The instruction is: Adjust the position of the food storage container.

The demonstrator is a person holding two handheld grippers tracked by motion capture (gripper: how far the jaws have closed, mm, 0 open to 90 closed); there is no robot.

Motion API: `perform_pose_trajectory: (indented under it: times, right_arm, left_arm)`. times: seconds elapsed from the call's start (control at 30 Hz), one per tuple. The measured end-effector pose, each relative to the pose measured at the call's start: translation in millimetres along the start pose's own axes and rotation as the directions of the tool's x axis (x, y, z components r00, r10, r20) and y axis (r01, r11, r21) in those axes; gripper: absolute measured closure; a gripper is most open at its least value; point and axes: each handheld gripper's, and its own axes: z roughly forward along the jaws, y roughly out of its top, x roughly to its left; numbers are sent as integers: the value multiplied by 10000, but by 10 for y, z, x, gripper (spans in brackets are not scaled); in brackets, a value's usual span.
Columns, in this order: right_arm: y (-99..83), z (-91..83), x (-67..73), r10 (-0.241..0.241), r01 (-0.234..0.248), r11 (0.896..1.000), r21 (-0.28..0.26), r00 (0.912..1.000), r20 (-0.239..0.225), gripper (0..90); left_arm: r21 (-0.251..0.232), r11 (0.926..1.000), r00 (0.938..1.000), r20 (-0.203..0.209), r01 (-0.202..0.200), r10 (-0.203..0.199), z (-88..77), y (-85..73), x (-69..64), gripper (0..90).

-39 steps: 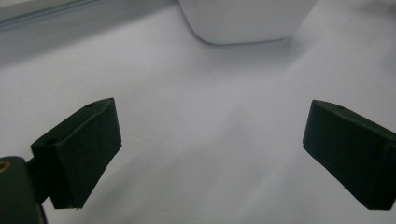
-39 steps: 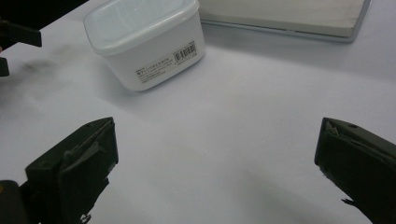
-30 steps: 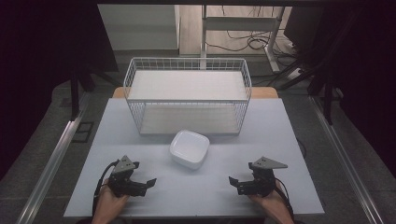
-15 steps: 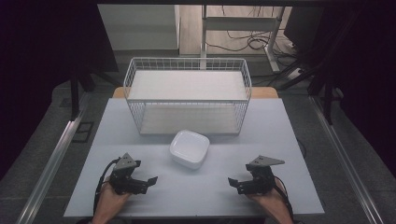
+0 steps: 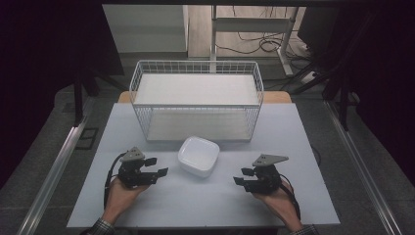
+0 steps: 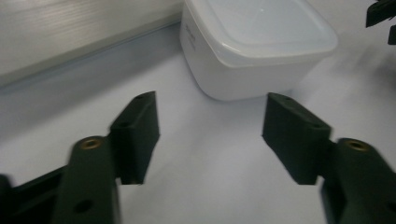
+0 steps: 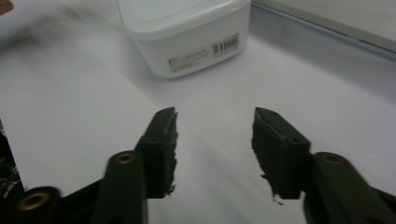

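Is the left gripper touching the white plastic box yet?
Apart. In the left gripper view, bare table lies between the left gripper and the white box; nothing is between its jaws.

Both claws, left (image 5: pixel 161 166) and right (image 5: pixel 239 176), have just been closing on nothing.

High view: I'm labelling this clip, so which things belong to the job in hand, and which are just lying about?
In the job:
- white lidded box, between both grippers
- left gripper, open and empty
- right gripper, open and empty

Lying about:
- wire basket, behind the box
- table
- cables on the floor
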Motion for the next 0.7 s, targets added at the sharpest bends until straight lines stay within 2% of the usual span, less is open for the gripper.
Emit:
perform_pose_trajectory:
  times: [0.03, 0.07, 0.1, 0.17, 0.27, 0.3, 0.33, 0.37, 0.47, 0.57, 0.67, 0.7]
  right_arm:
    - [54, 52, -5, -15, 16, 9999, 106, 9999, -128, 610]
    - [54, 52, -5, -15, 16, 9999, 106, 9999, -128, 610]
    - [111, 112, -18, 11, -8, 9998, 188, 9998, -185, 664]
    - [169, 174, -34, 113, -110, 9998, 170, 9998, -181, 724]
    - [241, 267, -74, 280, -281, 9994, 184, 9996, 58, 806]
    - [262, 290, -91, 404, -406, 9991, 147, 9991, 136, 835]
    - [262, 290, -91, 404, -406, 9991, 147, 9991, 136, 835]
    - [301, 330, -129, 582, -582, 9983, 1, 9981, 188, 877]
    - [362, 399, -176, 891, -886, 9960, -149, 9955, 312, 891]
    - [419, 510, -199, 1239, -1234, 9921, -244, 9921, 219, 892]
    - [456, 600, -197, 1273, -1268, 9917, -188, 9915, 275, 891]
    - [486, 688, -188, 1269, -1263, 9918, -171, 9912, 384, 891]
  left_arm:
    - [95, 9999, 9999, 69, -75, 75, 64, 70, 34, 475]
    - [95, 9999, 9999, 69, -75, 75, 64, 70, 34, 522]
    - [128, 9997, 9998, 51, -193, 193, 133, 140, 70, 558]
    - [81, 9999, 9998, 165, -148, 147, 214, 200, 120, 640]
    - [14, 10000, 9995, 303, -40, 39, 304, 249, 168, 756]
    - [14, 10000, 9994, 360, -15, 15, 397, 293, 192, 791]
    - [14, 10000, 9994, 360, -15, 15, 397, 293, 192, 821]
    - [100, 9999, 9996, 286, -79, 76, 489, 334, 204, 844]
    - [64, 10000, 9995, 297, -53, 51, 571, 361, 214, 886]
    - [46, 9995, 9982, 523, 303, -305, 677, 369, 242, 898]
    - [164, 9994, 9981, 540, 301, -309, 697, 361, 228, 899]
    - [296, 9994, 9985, 515, 162, -177, 704, 351, 205, 899]
